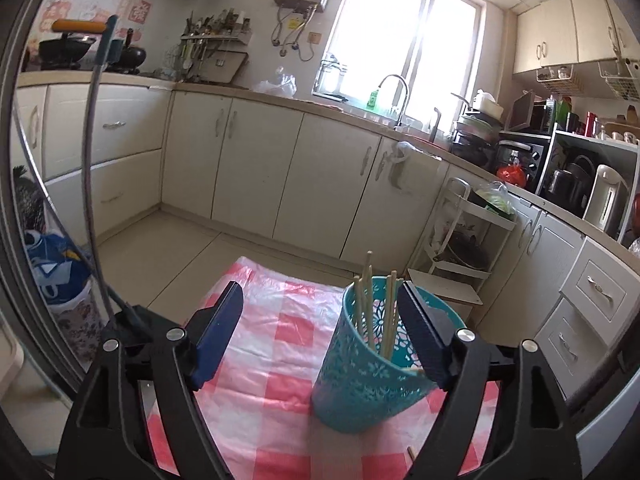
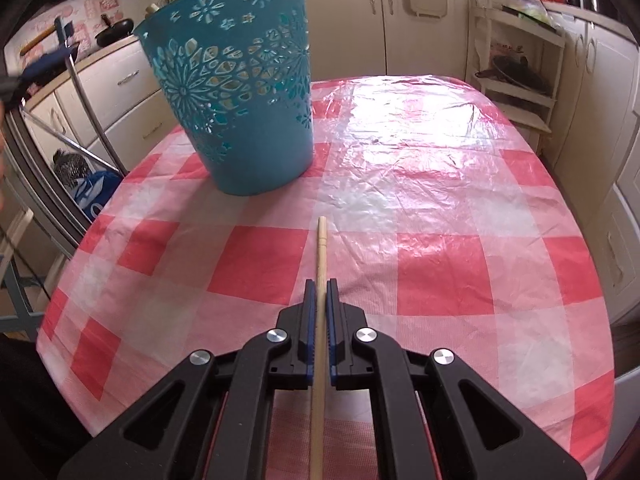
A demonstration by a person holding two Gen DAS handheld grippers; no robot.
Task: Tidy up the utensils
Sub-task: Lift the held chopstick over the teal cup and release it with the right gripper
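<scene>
Clamping my right gripper [image 2: 320, 288] on a wooden chopstick [image 2: 321, 248] running down frame centre, tip pointing toward the teal basket [image 2: 240, 120] at upper left, my left gripper [image 1: 320, 312] spread wide, basket holding chopsticks [image 1: 370, 304] beside its right pad, lower right, checked tablecloth [image 2: 440, 200] beneath.

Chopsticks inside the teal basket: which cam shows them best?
Left wrist: it looks over the rim, so the chopsticks stand clear in the teal basket. Right wrist shows only pale slivers through the basket's cutouts.
</scene>
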